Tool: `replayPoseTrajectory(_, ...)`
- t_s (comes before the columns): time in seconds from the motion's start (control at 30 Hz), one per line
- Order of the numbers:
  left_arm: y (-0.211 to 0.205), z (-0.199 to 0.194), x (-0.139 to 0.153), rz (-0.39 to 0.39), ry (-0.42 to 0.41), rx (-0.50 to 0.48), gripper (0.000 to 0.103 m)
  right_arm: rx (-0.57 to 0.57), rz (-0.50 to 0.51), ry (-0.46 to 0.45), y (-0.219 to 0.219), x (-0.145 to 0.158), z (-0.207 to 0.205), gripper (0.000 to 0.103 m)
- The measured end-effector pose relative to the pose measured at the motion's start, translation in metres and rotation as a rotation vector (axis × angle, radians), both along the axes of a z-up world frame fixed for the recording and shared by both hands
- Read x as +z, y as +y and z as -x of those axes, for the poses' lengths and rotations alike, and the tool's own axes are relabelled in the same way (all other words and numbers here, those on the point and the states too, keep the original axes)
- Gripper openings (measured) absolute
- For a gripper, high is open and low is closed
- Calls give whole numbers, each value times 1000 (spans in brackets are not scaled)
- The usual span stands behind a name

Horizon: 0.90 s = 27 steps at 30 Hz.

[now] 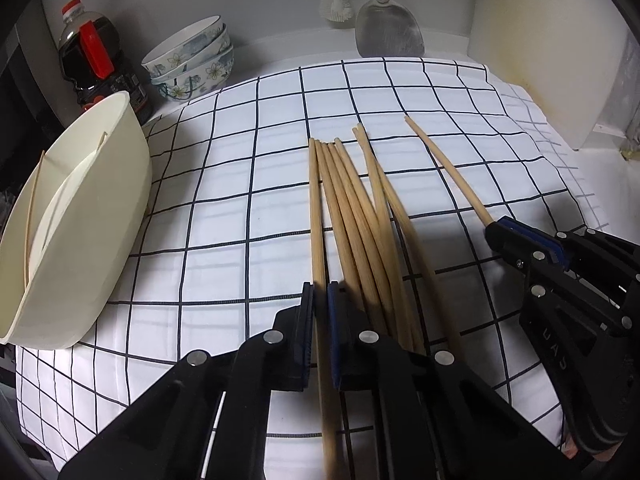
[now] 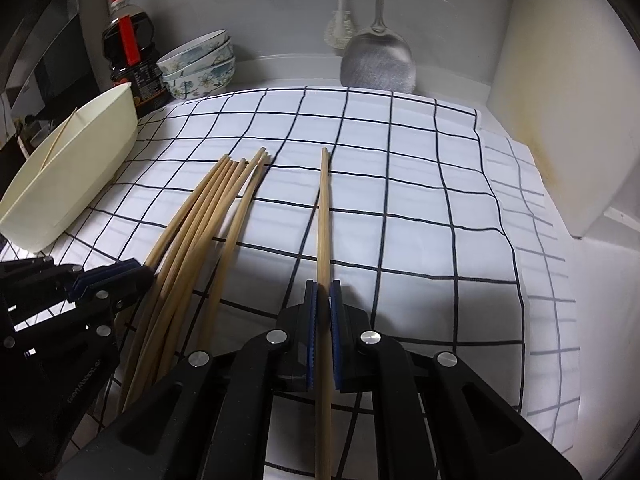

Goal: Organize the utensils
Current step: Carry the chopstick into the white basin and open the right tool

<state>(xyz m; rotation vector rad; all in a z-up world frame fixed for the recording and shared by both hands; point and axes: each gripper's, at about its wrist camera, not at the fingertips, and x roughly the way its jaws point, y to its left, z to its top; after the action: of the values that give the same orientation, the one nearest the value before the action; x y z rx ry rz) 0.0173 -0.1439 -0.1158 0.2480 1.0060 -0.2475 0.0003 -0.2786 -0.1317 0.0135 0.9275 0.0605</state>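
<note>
In the left wrist view, the left gripper [image 1: 320,300] has its fingers closed on a single chopstick [image 1: 316,208], the leftmost of a loose fan of chopsticks [image 1: 360,208] lying on the checked cloth [image 1: 224,184]; the stick runs straight out between the blue pads and its far end rests on the cloth. Off to the right, the right gripper [image 1: 496,232] pinches a separate chopstick [image 1: 448,168] that lies apart from the pile. A cream tray [image 1: 96,216] sits at the left edge of the cloth with thin sticks already inside it, and stacked bowls [image 1: 192,60], a dark bottle [image 1: 92,60] and a hanging spatula [image 1: 388,36] stand behind. In the right wrist view, the right gripper [image 2: 323,300] is clamped on its lone chopstick [image 2: 323,208], which points straight ahead, while the left gripper [image 2: 132,272] sits at the near end of the pile [image 2: 208,216]. The step in hand looks like lifting one stick per gripper toward the tray — to do it well, each stick should be raised level and clear of its neighbours before swinging left, so the left one does not drag the fan with it. The grips sit near the ends, so the tips may droop; slow, steady carrying would help.
</note>
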Motion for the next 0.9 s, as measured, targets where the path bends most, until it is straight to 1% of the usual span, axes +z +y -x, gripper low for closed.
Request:
replayPoseTrajectory(0.2,9,1,3,31,39,-6,7,-54,-38,7,-9,9,7,6)
replayPoseTrajectory(0.3,12,3,9,41,40,-16,7,-85,-60,7,-14,16,13,6)
replayPoseTrajectory(0.4,14,7,20,56,31,-37,7,-120,-82,3,-17,22,20,6)
replayPoseTrajectory(0.47,16,8,29,80,27,-55,7,-144,-96,-7,-19,28,26,6)
replayPoseTrajectory(0.6,22,10,45,116,11,-74,7,-170,-97,-25,-16,43,33,6)
replayPoseTrajectory(0.77,35,12,70,155,-18,-89,7,-179,-98,-41,-6,64,38,6)
replayPoseTrajectory(0.9,50,11,89,180,-42,-80,7,-166,-91,-63,9,81,41,6)
